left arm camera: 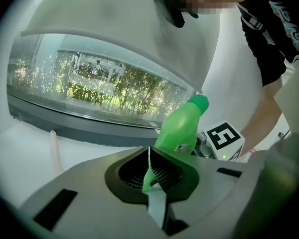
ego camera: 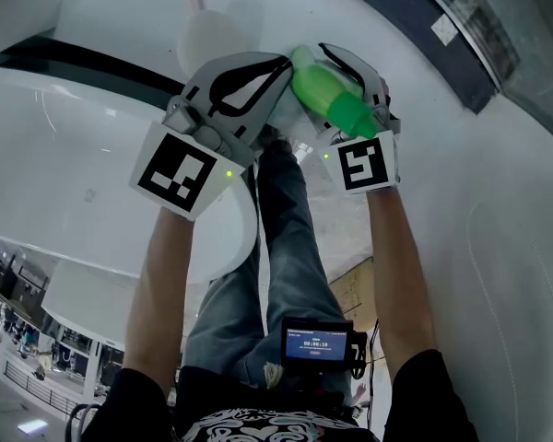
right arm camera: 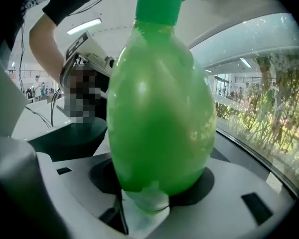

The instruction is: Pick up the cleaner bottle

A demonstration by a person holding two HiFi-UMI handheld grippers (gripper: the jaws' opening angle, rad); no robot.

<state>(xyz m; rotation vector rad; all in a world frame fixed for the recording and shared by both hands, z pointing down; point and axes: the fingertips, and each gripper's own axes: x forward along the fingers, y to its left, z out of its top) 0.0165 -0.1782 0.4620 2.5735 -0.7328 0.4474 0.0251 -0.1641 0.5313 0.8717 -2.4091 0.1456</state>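
Your black short-sleeved shirt (ego camera: 244, 426) shows a white swirling print at six o'clock in the head view, and you wear faded blue jeans (ego camera: 286, 238). A small black box (ego camera: 315, 343) with a lit blue screen sits at your waist. The left gripper (ego camera: 272, 72) and right gripper (ego camera: 327, 76) are pale grey with black-edged jaws. Each carries a black-and-white marker cube with a green light at its five or seven o'clock corner.

A white curved surface (ego camera: 64, 145) fills nine o'clock of the head view, with a dark band (ego camera: 83, 50) along its far edge. Blue jeans (ego camera: 290, 247) hang at centre. At six o'clock sits a black device (ego camera: 318, 343) (its lit screen too small to read). In the left gripper view a curved window (left arm camera: 114, 88) at ten o'clock shows trees.
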